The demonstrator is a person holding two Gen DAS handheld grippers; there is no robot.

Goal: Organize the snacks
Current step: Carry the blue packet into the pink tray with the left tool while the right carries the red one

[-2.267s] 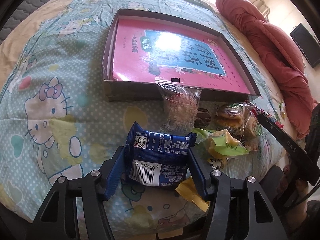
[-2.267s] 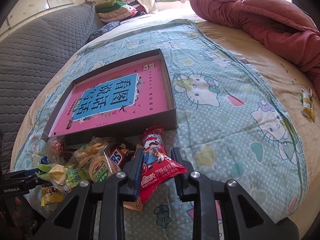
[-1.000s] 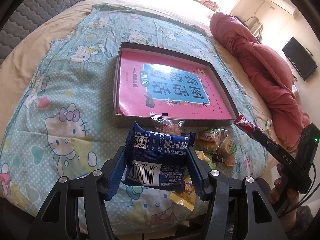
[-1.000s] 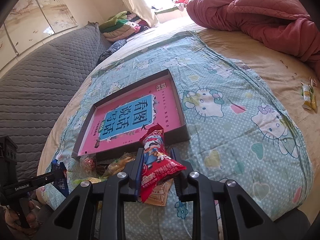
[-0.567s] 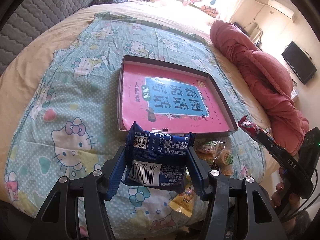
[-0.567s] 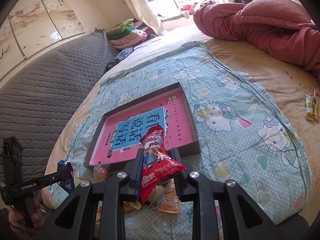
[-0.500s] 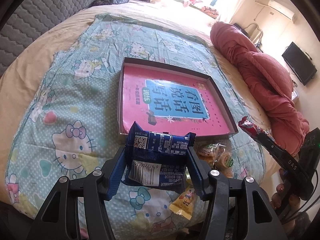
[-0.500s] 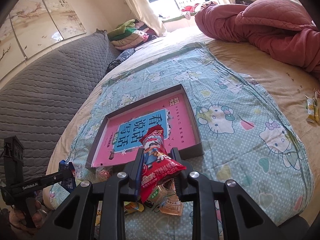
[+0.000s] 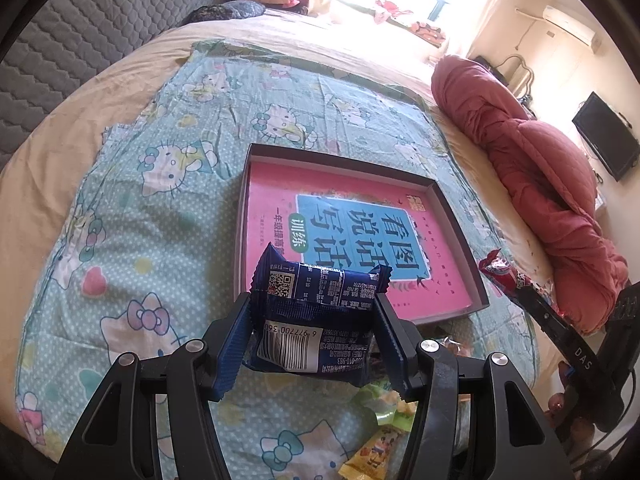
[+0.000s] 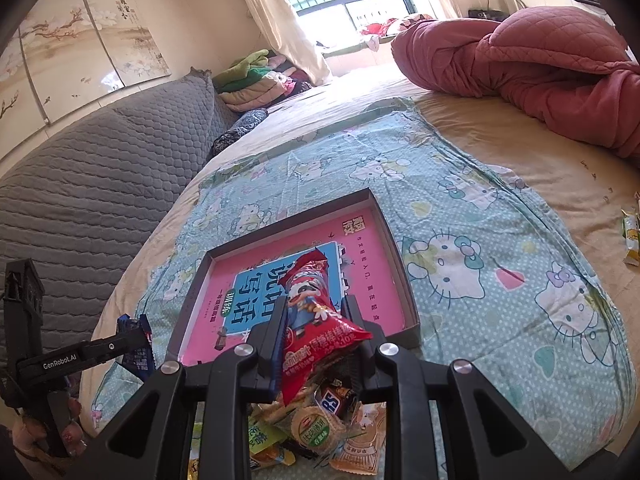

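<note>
My left gripper (image 9: 314,338) is shut on a blue snack packet (image 9: 316,312) and holds it in the air above the near edge of a shallow dark box with a pink printed bottom (image 9: 348,216). My right gripper (image 10: 316,340) is shut on a red snack packet (image 10: 316,312), held above the same box (image 10: 360,256). A pile of loose wrapped snacks (image 10: 316,428) lies on the bed in front of the box. The right gripper with its red packet shows at the right of the left wrist view (image 9: 506,278). The left gripper shows at the left of the right wrist view (image 10: 132,340).
The box lies on a Hello Kitty sheet (image 9: 132,216) over a beige bed. A rolled red quilt (image 9: 540,176) lies to the right. A grey quilted headboard (image 10: 80,184) is on the left. Two small packets (image 10: 631,236) lie far right on the bed.
Both grippers have risen away from the bed with their packets; the box and snack pile look smaller and lower. The grips are unchanged.
</note>
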